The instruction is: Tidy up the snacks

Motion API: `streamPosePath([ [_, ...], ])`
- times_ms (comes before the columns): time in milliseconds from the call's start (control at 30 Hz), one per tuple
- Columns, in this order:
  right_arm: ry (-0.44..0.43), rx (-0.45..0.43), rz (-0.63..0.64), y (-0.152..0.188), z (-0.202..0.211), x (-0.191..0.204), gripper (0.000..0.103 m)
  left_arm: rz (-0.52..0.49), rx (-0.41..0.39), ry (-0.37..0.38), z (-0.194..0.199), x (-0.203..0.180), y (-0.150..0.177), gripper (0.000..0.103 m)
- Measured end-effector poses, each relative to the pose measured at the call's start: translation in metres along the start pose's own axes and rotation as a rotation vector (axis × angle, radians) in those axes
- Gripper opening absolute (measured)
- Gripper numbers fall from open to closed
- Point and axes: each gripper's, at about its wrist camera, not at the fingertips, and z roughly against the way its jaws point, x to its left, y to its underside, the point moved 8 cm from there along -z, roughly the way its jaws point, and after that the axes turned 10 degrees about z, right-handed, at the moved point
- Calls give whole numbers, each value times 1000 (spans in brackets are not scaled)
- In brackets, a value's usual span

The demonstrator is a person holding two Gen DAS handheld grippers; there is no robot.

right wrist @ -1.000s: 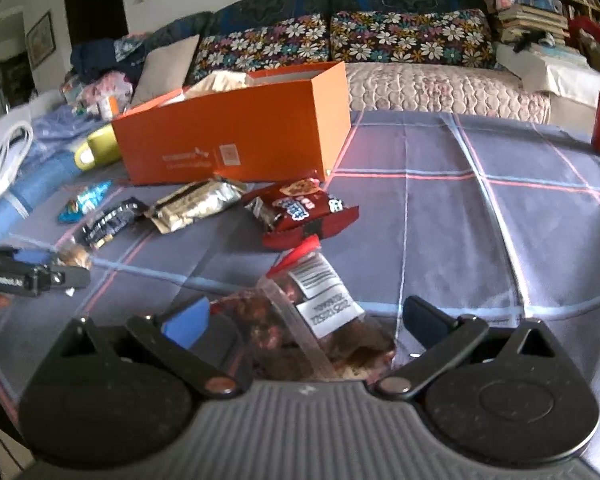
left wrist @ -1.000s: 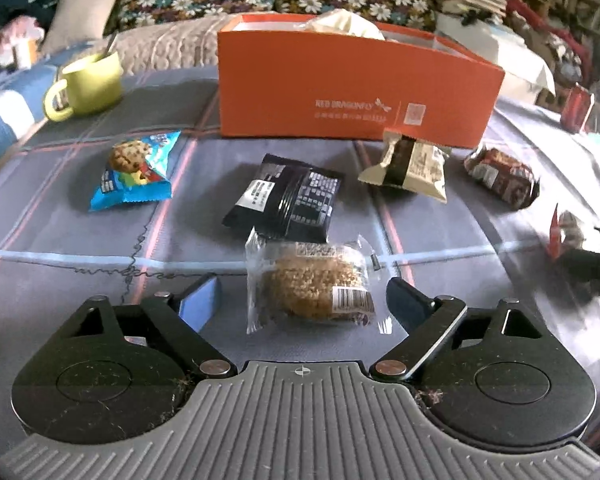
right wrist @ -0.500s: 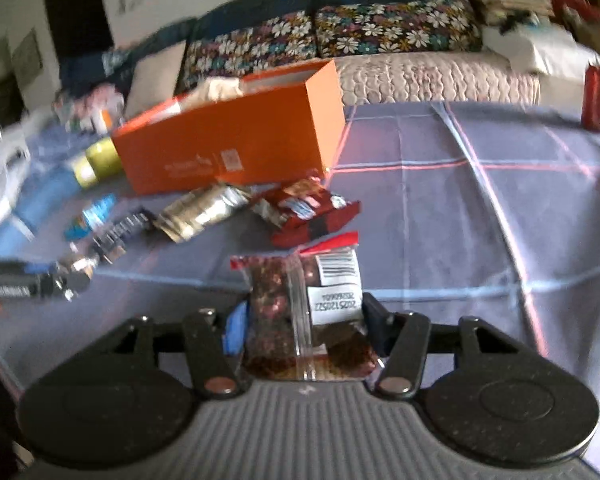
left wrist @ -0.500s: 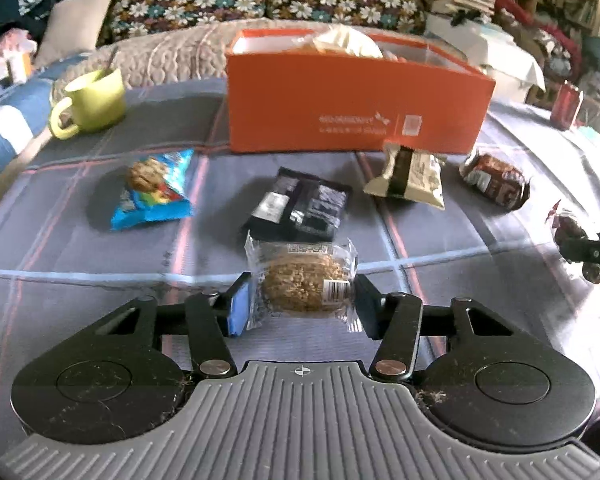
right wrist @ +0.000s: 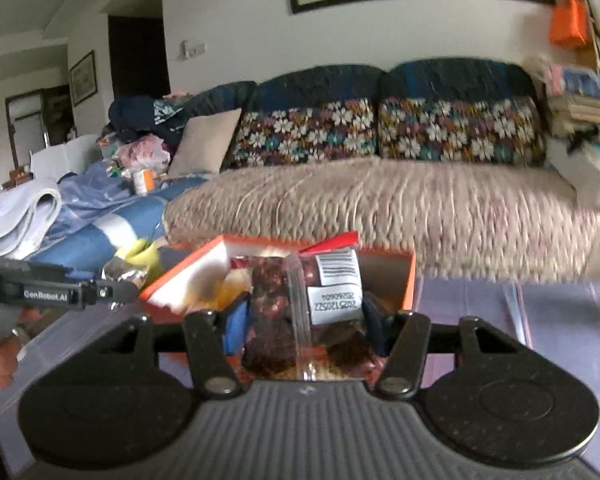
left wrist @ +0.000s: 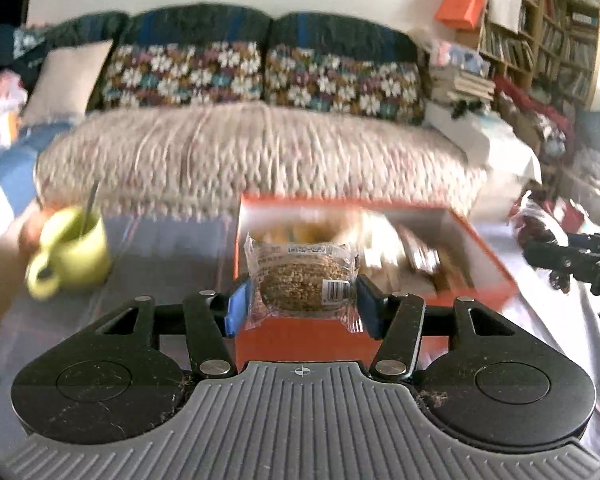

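Observation:
In the left wrist view my left gripper (left wrist: 302,309) holds a clear-wrapped oat cake (left wrist: 302,278) by its sides; the jaws are opening slightly, the pads still pressing on the wrapper. The cake hangs above the near end of the open orange box (left wrist: 480,248), which has several snacks inside. My right gripper (right wrist: 304,320) is shut on a clear bag of dark red dried fruit (right wrist: 276,312) with a white label, above the box (right wrist: 188,272). Each gripper shows at the edge of the other's view: the right gripper (left wrist: 556,258) and the left gripper (right wrist: 112,292).
A green mug (left wrist: 76,256) with a spoon stands left of the box on the checked grey tablecloth (left wrist: 164,280). Behind the table is a sofa (left wrist: 260,148) with floral cushions, with a bookshelf at the right. A person's hand (right wrist: 0,360) shows at the left edge.
Both grippers closed on their snacks, lifted them off the table and carried them forward over the orange box. The loose snacks on the cloth have dropped out of view.

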Motion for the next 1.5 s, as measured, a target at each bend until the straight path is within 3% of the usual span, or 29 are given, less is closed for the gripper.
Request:
streamPosePath([
  [133, 10, 26, 1, -5, -52, -17, 60, -5, -12, -23, -48, 3, -31, 27],
  [200, 6, 36, -27, 1, -70, -24, 66, 0, 9, -52, -71, 10, -33, 33],
  [300, -24, 7, -80, 7, -63, -25, 79, 44, 41, -65, -80, 23, -23, 37],
  [367, -16, -27, -75, 12, -43, -21, 100, 51, 25, -36, -65, 26, -12, 52],
  [400, -9, -32, -65, 17, -33, -17, 102, 47, 15, -40, -55, 27, -6, 58],
  [567, 0, 37, -68, 65, 15, -6, 102, 50, 24, -27, -3, 25, 39, 63],
  [800, 42, 151, -217, 155, 61, -1, 102, 73, 190, -26, 36, 10, 132, 64],
  [1033, 46, 162, -269, 174, 73, -6, 103, 56, 252, -102, 58, 4, 190, 64],
  [1267, 31, 119, -225, 162, 88, -3, 103, -38, 179, -208, 56, 10, 177, 67],
  [1367, 40, 112, -188, 162, 96, 0, 103, -93, 112, -301, 49, 29, 155, 68],
  [1500, 53, 132, -186, 172, 100, -4, 103, -69, 77, -368, 33, 64, 125, 75],
])
